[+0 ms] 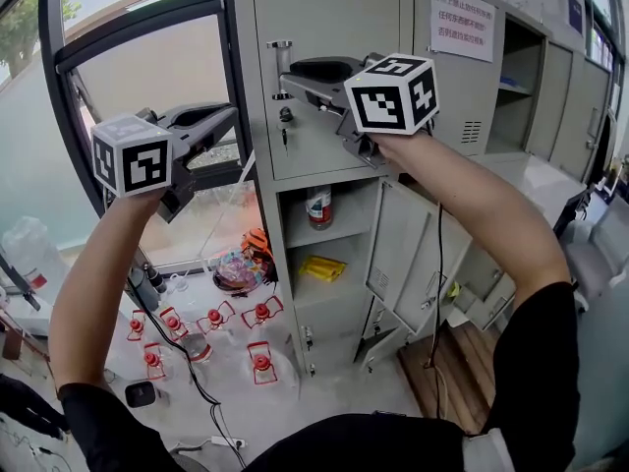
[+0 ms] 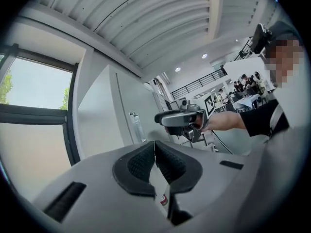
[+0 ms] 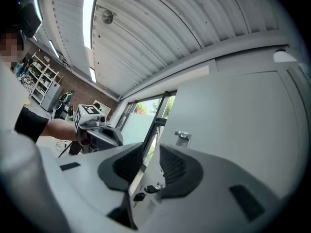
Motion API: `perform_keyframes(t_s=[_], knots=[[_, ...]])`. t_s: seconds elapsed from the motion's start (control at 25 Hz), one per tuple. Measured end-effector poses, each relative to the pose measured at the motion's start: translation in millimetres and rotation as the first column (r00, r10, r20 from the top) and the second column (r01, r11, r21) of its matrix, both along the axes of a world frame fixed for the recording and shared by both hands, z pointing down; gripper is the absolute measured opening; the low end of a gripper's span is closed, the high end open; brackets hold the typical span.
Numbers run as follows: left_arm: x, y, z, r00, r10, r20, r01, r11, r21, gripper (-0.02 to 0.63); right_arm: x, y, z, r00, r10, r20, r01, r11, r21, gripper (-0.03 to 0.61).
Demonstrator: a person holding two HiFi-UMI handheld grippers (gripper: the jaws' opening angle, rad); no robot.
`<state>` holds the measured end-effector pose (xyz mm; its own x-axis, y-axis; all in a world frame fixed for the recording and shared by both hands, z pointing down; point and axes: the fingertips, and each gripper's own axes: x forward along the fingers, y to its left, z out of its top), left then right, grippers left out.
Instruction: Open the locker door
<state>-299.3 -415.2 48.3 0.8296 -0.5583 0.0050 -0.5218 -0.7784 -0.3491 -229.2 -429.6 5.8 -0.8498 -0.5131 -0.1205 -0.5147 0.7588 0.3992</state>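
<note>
Grey locker door (image 1: 329, 23) faces right hand-held gripper (image 1: 287, 83).

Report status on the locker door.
Left gripper shut, empty, clear of the locker. Right gripper open, just short of the handle. Door closed. Nothing in the way.

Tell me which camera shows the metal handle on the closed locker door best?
The head view: the metal handle shows whole on the closed door, by the right gripper. The right gripper view shows the handle small, beyond its open jaws. The left gripper view shows it side-on, distant.
</note>
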Motion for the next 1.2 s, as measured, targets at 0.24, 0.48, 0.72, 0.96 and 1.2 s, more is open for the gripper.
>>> perform_keyframes(t_s=[0.24, 0.48, 0.72, 0.96, 1.2], knots=[[2, -7, -6, 1.000, 0.002, -0.001, -0.002, 1.000, -0.006, 0.017, -9, -31, -5, 0.998, 0.060, 0.021, -0.059, 0.996, -0.066, 0.103], [6, -5, 4, 0.999, 0.046, 0.018, -0.045, 0.998, -0.051, 0.017, -10, -60, -2, 0.993, 0.114, 0.042, -0.107, 0.985, -0.139, 0.103], [11, 7, 3, 0.995, 0.089, 0.043, -0.087, 0.995, -0.041, 0.017, -16, -66, 5, 0.992, 0.128, 0.022, -0.123, 0.978, -0.171, 0.103], [12, 10, 9, 0.994, 0.106, 0.035, -0.104, 0.993, -0.052, 0.017, -21, -71, 4, 0.980, 0.190, 0.052, -0.175, 0.962, -0.210, 0.103], [13, 8, 16, 0.993, 0.112, 0.028, -0.110, 0.992, -0.061, 0.017, -22, -73, 3, 0.971, 0.232, 0.054, -0.215, 0.952, -0.219, 0.094]])
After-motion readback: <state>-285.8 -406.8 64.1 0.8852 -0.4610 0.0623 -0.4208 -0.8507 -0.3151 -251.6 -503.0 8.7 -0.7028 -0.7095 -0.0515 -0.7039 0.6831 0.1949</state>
